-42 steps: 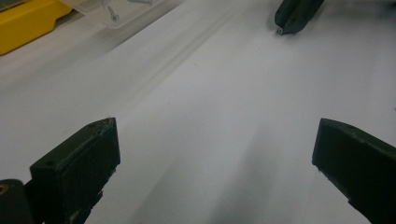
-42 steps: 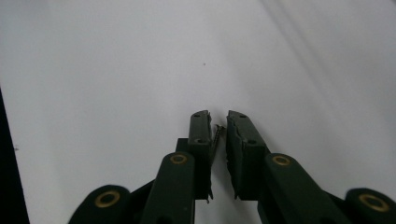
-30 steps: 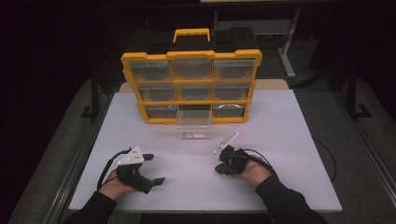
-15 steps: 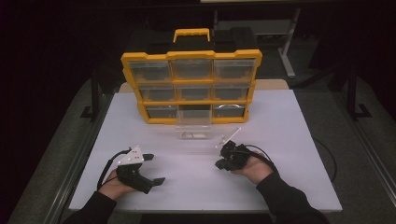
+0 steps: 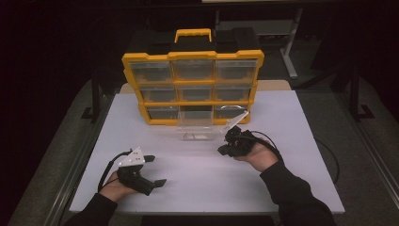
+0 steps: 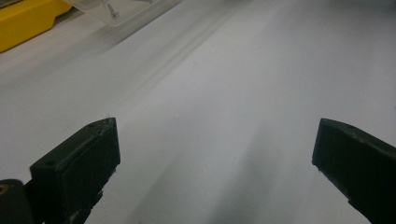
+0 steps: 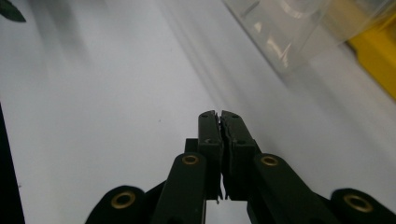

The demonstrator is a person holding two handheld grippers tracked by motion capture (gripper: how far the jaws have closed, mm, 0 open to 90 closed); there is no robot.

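Observation:
A yellow organizer [image 5: 193,87] with clear drawers stands at the back of the white table [image 5: 291,141]. One clear drawer [image 5: 197,129] lies pulled out on the table in front of it. In the left gripper view the same drawer [image 6: 126,9] holds a small screw [image 6: 111,10]. My right gripper [image 5: 221,149] is just right of the drawer, and its jaws are pressed together. I see nothing between them in the right gripper view, where the right gripper [image 7: 218,114] points past the drawer [image 7: 299,32]. My left gripper [image 5: 155,170] rests open near the table's front left, over bare table in its own view [image 6: 219,140].
The organizer's yellow base [image 6: 23,18] shows at the top left of the left gripper view and its yellow edge [image 7: 373,51] at the right of the right gripper view. Black cables trail from both grippers. Dark floor and metal frames surround the table.
My right gripper has moved away from the person, up to the right end of the pulled-out drawer, staying shut. The left gripper has not moved.

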